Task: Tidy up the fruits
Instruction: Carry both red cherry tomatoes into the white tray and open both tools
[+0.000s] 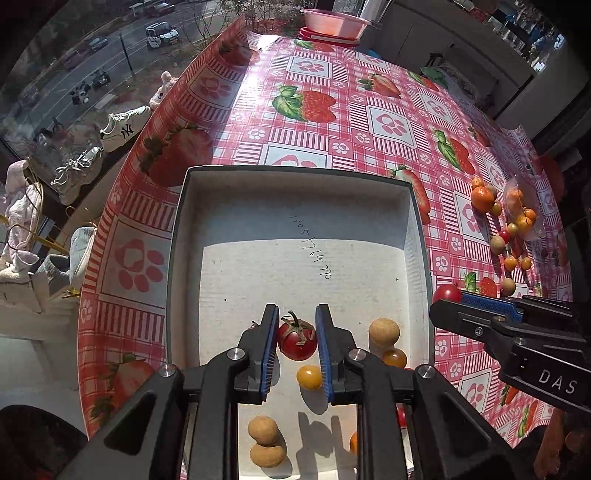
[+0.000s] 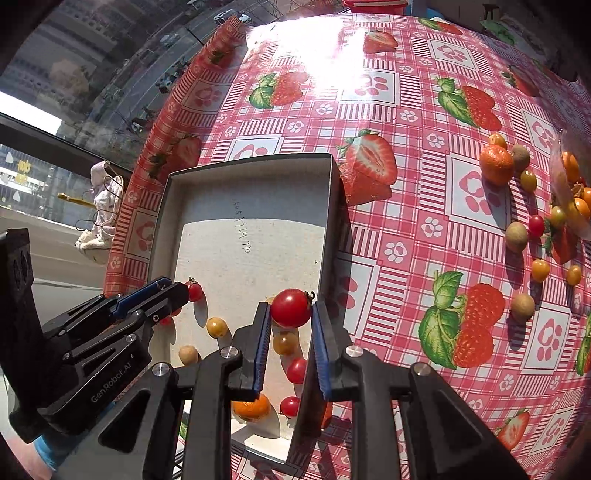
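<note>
A shallow white box (image 1: 295, 170) (image 2: 251, 159) lies on the strawberry tablecloth. My left gripper (image 1: 297, 311) hangs over its near end, shut on a red cherry tomato (image 1: 297, 341) with a green stem. My right gripper (image 2: 291, 307) is shut on another red cherry tomato (image 2: 291, 309) above the box's right side. Each gripper shows in the other's view, the left gripper (image 2: 181, 291) and the right gripper (image 1: 452, 301). In the box lie tan longans (image 1: 384, 332), yellow tomatoes (image 1: 309, 376), red tomatoes (image 2: 296, 370) and a mandarin (image 2: 251, 408).
Loose fruit (image 1: 509, 236) (image 2: 535, 225) is scattered at the table's right, with a mandarin (image 1: 482, 198) (image 2: 496, 164) and a clear plastic bag (image 1: 524, 206) (image 2: 570, 184). A pink bowl (image 1: 334, 22) stands at the far end. The table edge (image 1: 122, 177) drops off at left beside a window.
</note>
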### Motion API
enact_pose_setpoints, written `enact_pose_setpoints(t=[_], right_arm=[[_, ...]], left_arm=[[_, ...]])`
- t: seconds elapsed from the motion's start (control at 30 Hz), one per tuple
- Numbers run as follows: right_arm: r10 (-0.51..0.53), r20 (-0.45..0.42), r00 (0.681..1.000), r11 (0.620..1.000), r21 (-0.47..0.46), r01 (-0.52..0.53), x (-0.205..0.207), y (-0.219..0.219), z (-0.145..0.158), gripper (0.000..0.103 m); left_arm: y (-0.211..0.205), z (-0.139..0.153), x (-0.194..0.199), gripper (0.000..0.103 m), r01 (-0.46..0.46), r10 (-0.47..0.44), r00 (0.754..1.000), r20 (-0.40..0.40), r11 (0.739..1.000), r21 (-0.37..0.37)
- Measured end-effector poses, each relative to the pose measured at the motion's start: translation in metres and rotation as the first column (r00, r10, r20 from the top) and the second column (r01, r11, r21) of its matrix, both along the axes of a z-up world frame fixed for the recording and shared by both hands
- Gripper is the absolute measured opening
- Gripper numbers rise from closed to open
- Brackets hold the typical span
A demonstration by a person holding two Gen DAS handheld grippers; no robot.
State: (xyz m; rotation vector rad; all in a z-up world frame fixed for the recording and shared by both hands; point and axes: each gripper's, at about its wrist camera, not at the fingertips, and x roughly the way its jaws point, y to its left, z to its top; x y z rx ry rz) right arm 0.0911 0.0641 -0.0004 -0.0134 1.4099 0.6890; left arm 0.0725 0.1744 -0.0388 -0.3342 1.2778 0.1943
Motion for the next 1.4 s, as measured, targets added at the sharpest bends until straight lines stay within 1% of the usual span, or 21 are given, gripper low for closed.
enact_pose_setpoints(t=[0.2,0.4,0.53,0.57,0.6,0.63,0.67,0.7,0.77,0.87,0.93,0.97,1.0,1.03,1.07,1.1,1.13,1.17,1.27,1.37,1.4], right_arm=[[0.042,-0.010,0.999,0.999,-0.034,-0.042,0.007,0.041,-0.019,0.024],[0.037,-0.018,0.999,0.995,-0.094,-0.038,0.018,0.055,-0.040,0.024],[0.050,-0.020,0.999,0.990,-0.133,-0.052,0.020,0.062,-0.051,0.024],[0.051,-0.021,0.998,0.988,-0.143,-0.053,0.019,0.065,-0.055,0.024],[0.051,-0.025,0.998,0.987,-0.149,-0.054,0.019,0.066,-0.057,0.024],[0.052,-0.030,0.998,0.987,-0.152,-0.055,0.019,0.067,-0.059,0.024],[0.053,-0.029,0.998,0.987,-0.150,-0.056,0.018,0.067,-0.060,0.024],[0.056,-0.027,0.998,0.987,-0.152,-0.059,0.017,0.069,-0.060,0.025],[0.059,-0.033,0.998,0.987,-0.149,-0.063,0.017,0.070,-0.060,0.027],[0.057,-0.032,0.998,0.990,-0.124,-0.060,0.017,0.068,-0.054,0.036],[0.062,-0.028,0.998,0.992,-0.105,-0.065,0.018,0.065,-0.049,0.047],[0.064,-0.020,0.998,0.993,-0.100,-0.065,0.018,0.064,-0.045,0.050],[0.064,-0.013,0.998,0.993,-0.097,-0.065,0.017,0.063,-0.040,0.057],[0.063,-0.011,0.998,0.994,-0.093,-0.064,0.016,0.062,-0.037,0.060],[0.059,-0.011,0.998,0.994,-0.089,-0.060,0.016,0.060,-0.033,0.061],[0.053,-0.014,0.999,0.995,-0.083,-0.053,0.016,0.056,-0.029,0.066],[0.045,-0.018,0.999,0.996,-0.080,-0.046,0.016,0.052,-0.025,0.075],[0.038,-0.023,0.999,0.997,-0.069,-0.039,0.016,0.048,-0.022,0.080],[0.017,-0.024,1.000,0.997,-0.072,-0.019,0.016,0.038,-0.012,0.083],[-0.002,-0.022,1.000,0.997,-0.074,0.001,0.008,0.033,0.001,0.094],[-0.005,-0.015,1.000,0.997,-0.077,0.004,0.005,0.031,0.006,0.100]], left_arm=[[0.017,-0.024,0.019,0.022,-0.005,0.006,0.999,-0.036,1.000,0.026],[0.017,-0.047,0.026,0.022,0.007,-0.004,0.996,-0.088,0.999,0.037],[0.015,-0.052,0.026,0.022,0.011,-0.007,0.995,-0.102,0.999,0.037],[0.015,-0.052,0.027,0.028,0.012,-0.008,0.995,-0.103,0.999,0.038],[0.015,-0.053,0.027,0.037,0.013,-0.009,0.994,-0.105,0.999,0.031],[0.015,-0.052,0.027,0.065,0.007,-0.003,0.994,-0.105,0.999,0.037],[0.015,-0.050,0.026,0.072,-0.006,0.015,0.995,-0.102,0.997,0.080],[0.016,-0.049,0.025,0.073,-0.010,0.020,0.995,-0.094,0.995,0.101],[0.018,-0.050,0.026,0.073,-0.016,0.025,0.994,-0.103,0.997,0.078],[0.022,-0.050,0.024,0.073,-0.023,0.035,0.991,-0.131,0.996,0.090],[0.025,-0.047,0.021,0.073,-0.032,0.044,0.990,-0.133,0.995,0.094],[0.026,-0.045,0.019,0.079,-0.037,0.050,0.990,-0.130,0.994,0.098],[0.027,-0.043,0.017,0.085,-0.044,0.057,0.990,-0.127,0.994,0.100],[0.030,-0.040,0.014,0.089,-0.050,0.058,0.992,-0.116,0.996,0.076],[0.030,-0.036,0.012,0.090,-0.048,0.056,0.992,-0.110,0.997,0.067],[0.029,-0.032,0.010,0.090,-0.044,0.052,0.993,-0.104,0.996,0.077],[0.027,-0.028,0.008,0.097,-0.037,0.047,0.994,-0.099,0.994,0.103],[0.025,-0.024,0.006,0.103,-0.031,0.045,0.994,-0.101,0.991,0.130],[0.021,-0.010,0.000,0.103,-0.013,0.028,0.995,-0.099,0.989,0.149],[0.013,0.008,-0.005,0.103,-0.004,0.016,0.997,-0.073,0.985,0.171],[0.010,0.013,-0.006,0.103,0.000,0.014,0.997,-0.070,0.982,0.187]])
